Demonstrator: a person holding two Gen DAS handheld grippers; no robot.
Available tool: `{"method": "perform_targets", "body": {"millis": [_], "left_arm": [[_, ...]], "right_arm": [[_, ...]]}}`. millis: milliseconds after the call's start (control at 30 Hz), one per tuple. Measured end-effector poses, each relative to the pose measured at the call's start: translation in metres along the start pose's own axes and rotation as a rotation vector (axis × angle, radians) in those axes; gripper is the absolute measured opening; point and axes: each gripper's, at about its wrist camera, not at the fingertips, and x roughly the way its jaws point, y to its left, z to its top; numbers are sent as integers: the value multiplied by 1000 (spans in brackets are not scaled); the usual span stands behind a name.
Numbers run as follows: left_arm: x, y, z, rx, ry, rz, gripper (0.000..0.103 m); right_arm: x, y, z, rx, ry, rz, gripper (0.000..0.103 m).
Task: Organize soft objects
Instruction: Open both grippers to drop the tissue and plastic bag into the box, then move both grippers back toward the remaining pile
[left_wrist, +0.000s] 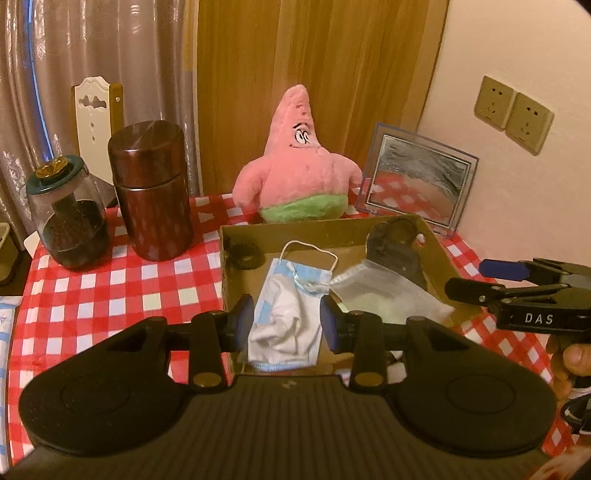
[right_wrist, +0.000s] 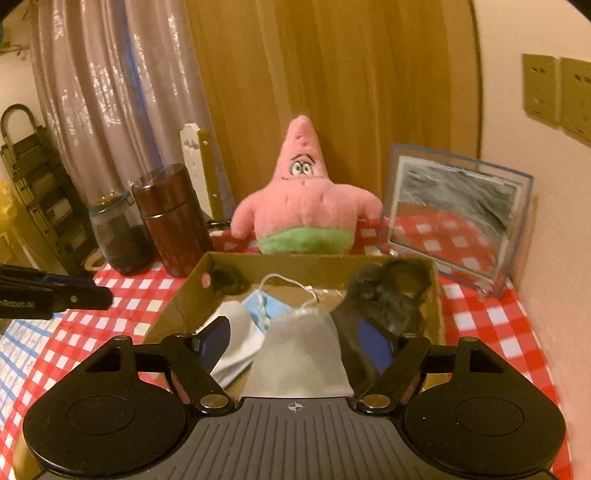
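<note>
The worktop (left_wrist: 110, 288), under a red and white checked cloth, carries a shallow cardboard box (left_wrist: 240, 236) at its middle. Behind the box, at the far edge, a pink starfish plush (left_wrist: 299, 170) stands upright, not yet put away. To its right is a clear picture frame (left_wrist: 417, 177). To the left stand a brown cylindrical canister (left_wrist: 151, 192) and, left of that, a glass jar (left_wrist: 70, 218) of dark contents.

In the box lie a black scrunchie (left_wrist: 245, 254) at the far left corner, a crumpled face mask (left_wrist: 288, 310) on the near left, a translucent drawstring pouch (right_wrist: 303, 354) on the near right, and a dark fabric item (right_wrist: 391, 295) at the far right.

The left hand-held gripper (left_wrist: 288, 323) sits partly closed around the face mask, its blue pads at either side; whether they pinch it I cannot tell. The right hand-held gripper (right_wrist: 295, 343) stands wide open over the pouch, gripping nothing.

The step looks like settling the soft things in the box. To do it well, let the mask drop flat inside the walls, ear loops tucked in, then lift both grippers straight up so nothing snags, leaving room for the plush.
</note>
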Motion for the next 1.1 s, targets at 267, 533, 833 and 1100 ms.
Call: {"method": "perform_targets", "body": {"millis": [267,533,833,1100], "left_arm": [[-52,-14,-20,-25,-34,-13,37],[-113,-38,-47,-37,-71,-2,41],[-160,-59,-88,-72,-88,5,52],[-186,-63,-129,-146,-73,20,60]], "right_arm": [[-54,3,-20,36,-16,-30,77],[-126,14,-42,72,-57,-43,77],[-192,44,-75,48,-58,-68,77],[-227,67,-103,43,-70,-77,77]]}}
